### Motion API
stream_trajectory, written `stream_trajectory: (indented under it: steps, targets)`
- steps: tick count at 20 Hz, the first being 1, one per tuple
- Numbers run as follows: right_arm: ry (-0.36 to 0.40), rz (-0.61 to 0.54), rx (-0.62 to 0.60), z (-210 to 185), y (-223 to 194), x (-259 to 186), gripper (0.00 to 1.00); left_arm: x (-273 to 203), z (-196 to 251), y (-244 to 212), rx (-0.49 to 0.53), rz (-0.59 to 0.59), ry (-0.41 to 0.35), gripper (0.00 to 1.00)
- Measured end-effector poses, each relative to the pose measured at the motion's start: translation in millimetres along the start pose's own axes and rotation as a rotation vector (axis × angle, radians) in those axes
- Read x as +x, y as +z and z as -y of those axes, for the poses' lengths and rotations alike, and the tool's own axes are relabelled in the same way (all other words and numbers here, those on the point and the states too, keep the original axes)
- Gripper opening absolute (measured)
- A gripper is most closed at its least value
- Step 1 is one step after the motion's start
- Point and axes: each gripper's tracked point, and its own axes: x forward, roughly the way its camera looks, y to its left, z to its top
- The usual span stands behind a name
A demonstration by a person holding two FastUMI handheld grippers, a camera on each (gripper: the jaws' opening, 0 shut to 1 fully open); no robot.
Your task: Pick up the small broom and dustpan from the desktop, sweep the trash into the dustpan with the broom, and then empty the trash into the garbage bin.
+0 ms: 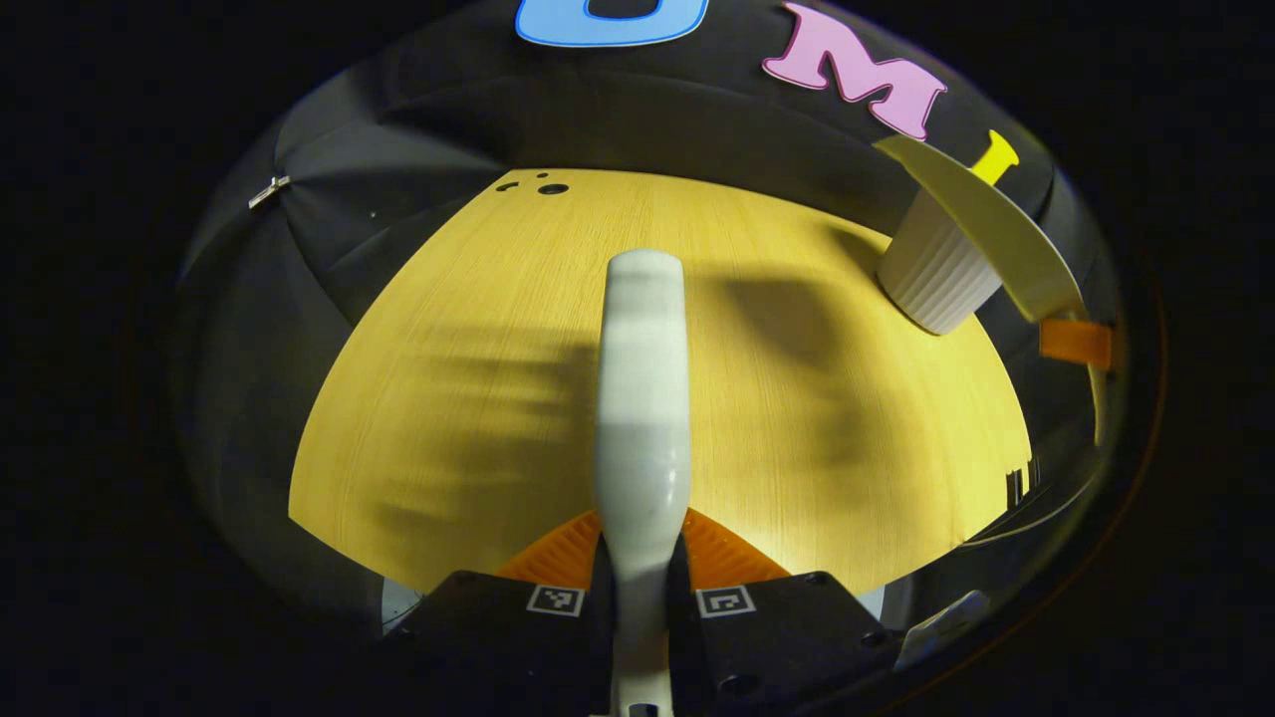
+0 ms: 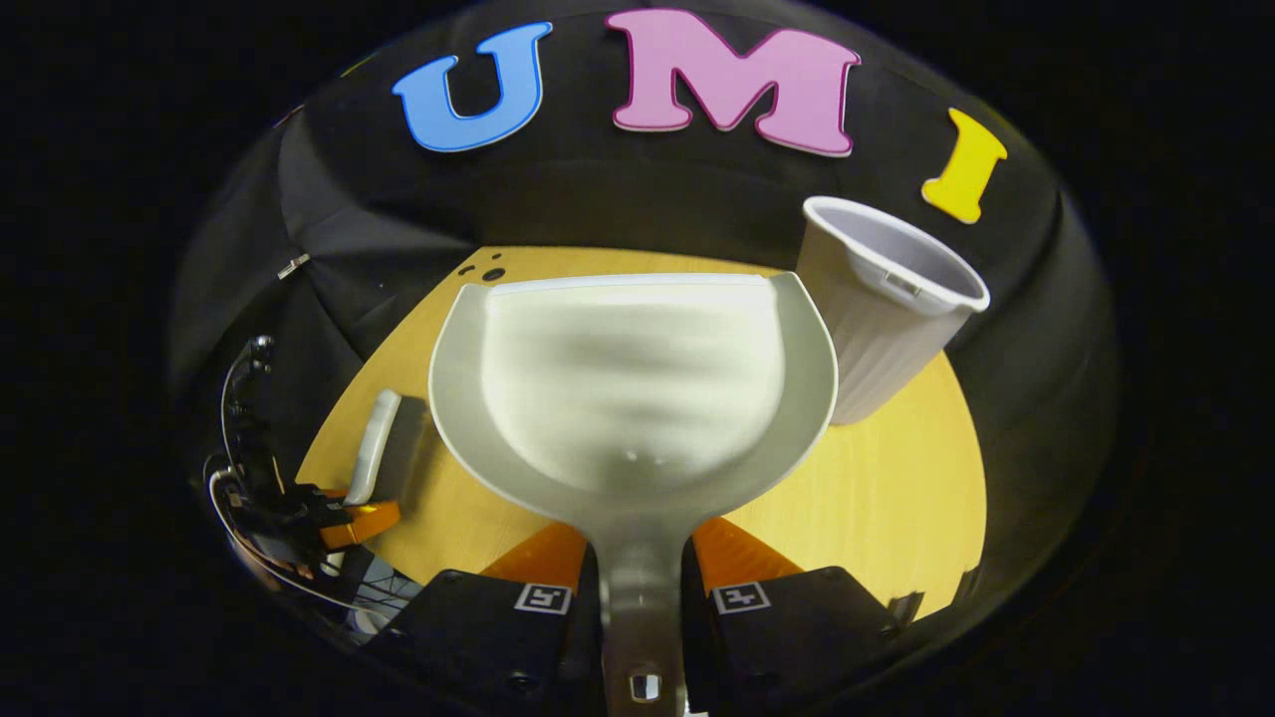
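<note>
My left gripper (image 1: 642,558) is shut on the small broom (image 1: 642,398), whose white body runs straight ahead over the wooden desktop (image 1: 448,418). My right gripper (image 2: 637,583) is shut on the handle of the pale dustpan (image 2: 633,398), held above the desktop with its mouth facing away. The pan's inside looks bare and blurred. The white ribbed garbage bin (image 2: 882,309) stands upright just right of the pan. In the right gripper view the left gripper (image 2: 329,523) holds the broom (image 2: 374,448) low at the left. In the left gripper view the dustpan (image 1: 996,229) overlaps the bin (image 1: 936,274).
The desktop (image 2: 896,498) ends at the black cloth wall behind the bin. Small dark holes (image 1: 551,188) mark its far left corner. Cables (image 2: 239,418) hang by the left gripper. An orange finger (image 1: 1076,342) of the right gripper shows under the dustpan.
</note>
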Motion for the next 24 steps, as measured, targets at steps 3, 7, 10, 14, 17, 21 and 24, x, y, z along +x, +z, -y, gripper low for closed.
stream_trajectory:
  steps: [3, 7, 10, 14, 17, 21, 24]
  targets:
    - [0.008, -0.07, 0.028, -2, -34, 29, 0.36, 12, 2, 3, 0.023, -0.035, 0.008, 0.27]
    - [0.009, -0.155, 0.09, 1, -74, 63, 0.36, 38, 5, 12, 0.08, -0.108, 0.043, 0.27]
    - [0.007, -0.214, 0.106, 5, -94, 80, 0.36, 56, 7, 13, 0.099, -0.166, 0.064, 0.27]
    - [0.011, -0.255, 0.104, 6, -103, 89, 0.37, 68, 7, 15, 0.155, -0.231, 0.095, 0.29]
    - [0.016, -0.282, 0.079, 7, -108, 90, 0.37, 74, 8, 18, 0.17, -0.247, 0.104, 0.28]
    - [0.015, -0.3, -0.006, 6, -112, 94, 0.38, 77, 11, 18, 0.173, -0.262, 0.098, 0.29]
    - [0.046, -0.299, 0.009, 2, -109, 92, 0.42, 68, 22, 15, 0.139, -0.251, 0.044, 0.38]
